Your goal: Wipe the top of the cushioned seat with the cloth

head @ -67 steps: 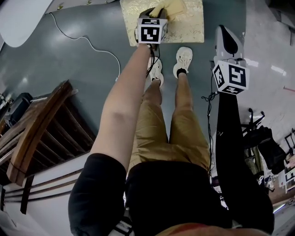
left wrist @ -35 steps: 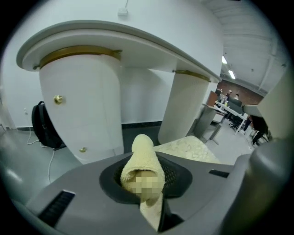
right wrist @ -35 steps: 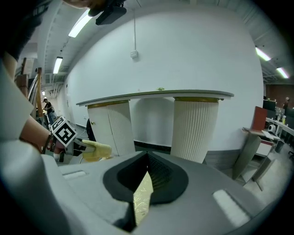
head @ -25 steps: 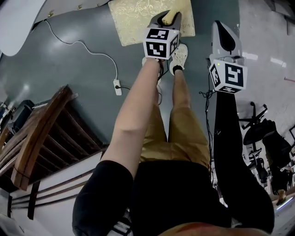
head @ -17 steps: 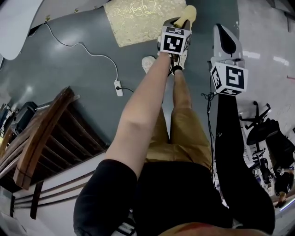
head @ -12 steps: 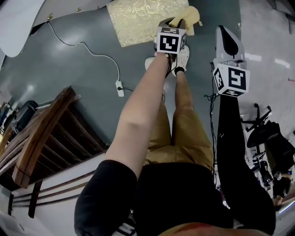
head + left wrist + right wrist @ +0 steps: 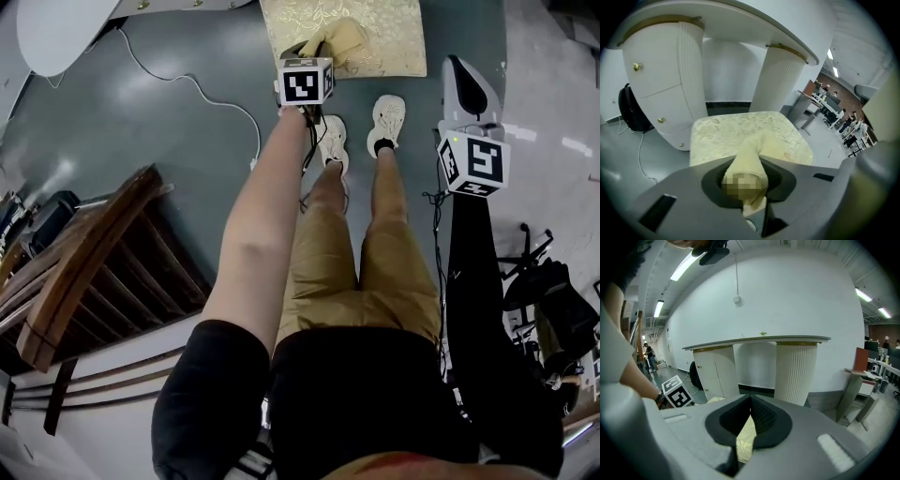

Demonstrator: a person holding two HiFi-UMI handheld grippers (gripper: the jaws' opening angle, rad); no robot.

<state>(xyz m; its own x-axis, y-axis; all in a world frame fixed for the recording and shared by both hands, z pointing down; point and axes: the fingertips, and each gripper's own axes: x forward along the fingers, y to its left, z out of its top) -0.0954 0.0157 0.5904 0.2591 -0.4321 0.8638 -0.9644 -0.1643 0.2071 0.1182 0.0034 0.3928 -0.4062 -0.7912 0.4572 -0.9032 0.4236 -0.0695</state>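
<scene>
Cloth [image 7: 751, 157]: yellow, bunched, resting on the seat [image 7: 717, 131] top. One end is clamped in the left tool [image 7: 746, 187], whose jaws are closed on it, so a push would likely drag it across the fabric.
Seat: gold-patterned cushion, low on the floor [image 7: 141, 122], just before the person's shoes [image 7: 389, 112].
Right tool [image 7: 749, 425]: jaws together, empty, held aside, apparently to stay clear of the wiping path.

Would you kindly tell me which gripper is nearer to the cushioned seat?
Left. The left gripper is over the near edge of the cushioned seat, clamping the cloth lying on it; the right gripper is off to its right, over the floor.
</scene>
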